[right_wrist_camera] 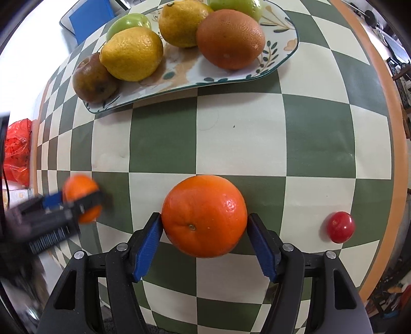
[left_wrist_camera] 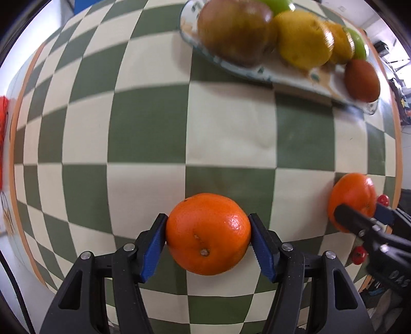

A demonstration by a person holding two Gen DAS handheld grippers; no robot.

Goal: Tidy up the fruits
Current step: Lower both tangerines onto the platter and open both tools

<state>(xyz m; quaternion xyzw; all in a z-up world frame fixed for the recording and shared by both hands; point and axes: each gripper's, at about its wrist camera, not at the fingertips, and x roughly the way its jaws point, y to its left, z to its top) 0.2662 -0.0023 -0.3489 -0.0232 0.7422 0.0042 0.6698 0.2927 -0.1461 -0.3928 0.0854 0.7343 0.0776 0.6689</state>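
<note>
My left gripper point(left_wrist_camera: 208, 233) is shut on an orange point(left_wrist_camera: 207, 233), its blue pads point(left_wrist_camera: 154, 244) pressed against both sides. My right gripper point(right_wrist_camera: 204, 231) is shut on a second orange point(right_wrist_camera: 204, 215). Each gripper with its orange shows in the other view: the right one at the right edge point(left_wrist_camera: 352, 203), the left one blurred at the left point(right_wrist_camera: 81, 197). A patterned plate point(right_wrist_camera: 179, 79) at the far side holds lemons point(right_wrist_camera: 132, 54), green apples point(right_wrist_camera: 128, 21), a large orange fruit point(right_wrist_camera: 230, 38) and a brownish apple point(right_wrist_camera: 93, 78). The plate also shows in the left wrist view point(left_wrist_camera: 282, 77).
A small red cherry tomato point(right_wrist_camera: 340, 226) lies on the green and cream checkered tablecloth point(right_wrist_camera: 244, 144) to the right of my right gripper. A red plastic bag point(right_wrist_camera: 18, 151) sits off the table's left edge. The table's orange rim point(right_wrist_camera: 385, 84) curves on the right.
</note>
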